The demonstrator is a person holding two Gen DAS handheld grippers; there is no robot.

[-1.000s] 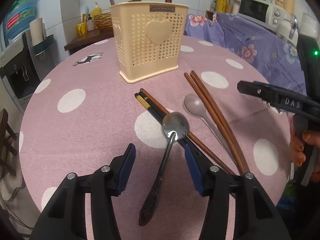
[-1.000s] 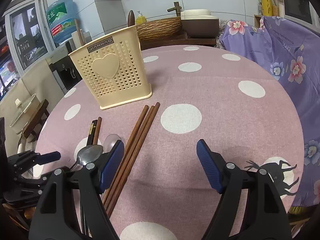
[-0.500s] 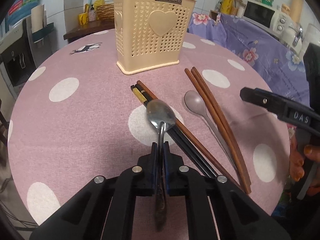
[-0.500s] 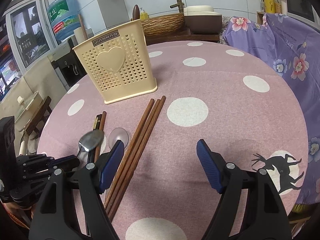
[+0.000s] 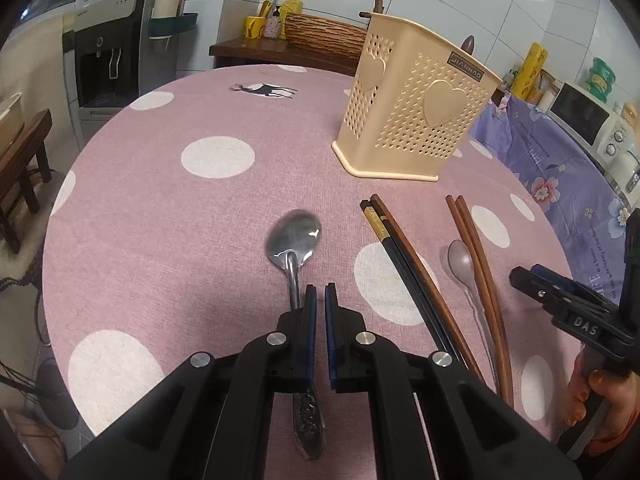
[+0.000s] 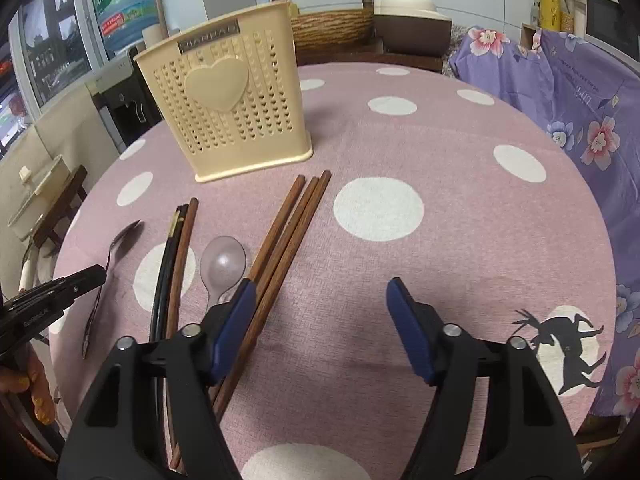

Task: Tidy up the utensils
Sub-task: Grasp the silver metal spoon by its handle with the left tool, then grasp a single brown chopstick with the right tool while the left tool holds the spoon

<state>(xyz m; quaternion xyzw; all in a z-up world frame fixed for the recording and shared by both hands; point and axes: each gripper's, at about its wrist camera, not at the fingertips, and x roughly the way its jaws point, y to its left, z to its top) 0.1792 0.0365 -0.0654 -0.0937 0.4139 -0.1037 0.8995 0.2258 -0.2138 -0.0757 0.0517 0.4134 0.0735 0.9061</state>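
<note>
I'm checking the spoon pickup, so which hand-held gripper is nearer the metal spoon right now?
Left. The left hand-held gripper is shut on the metal spoon at its handle. The right hand-held gripper is open, apart from it, over the brown chopsticks.

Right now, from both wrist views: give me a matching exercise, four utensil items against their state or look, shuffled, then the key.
Items:
1. metal spoon
2. plastic spoon
3. utensil holder
4. black chopsticks

States:
A. standing upright, cream, perforated
B. clamped in the left gripper, jaws shut
C. lying flat on the cloth, translucent
D. lying flat on the cloth, gold band near the tip

Pairs: 1-B, 2-C, 3-A, 4-D
</note>
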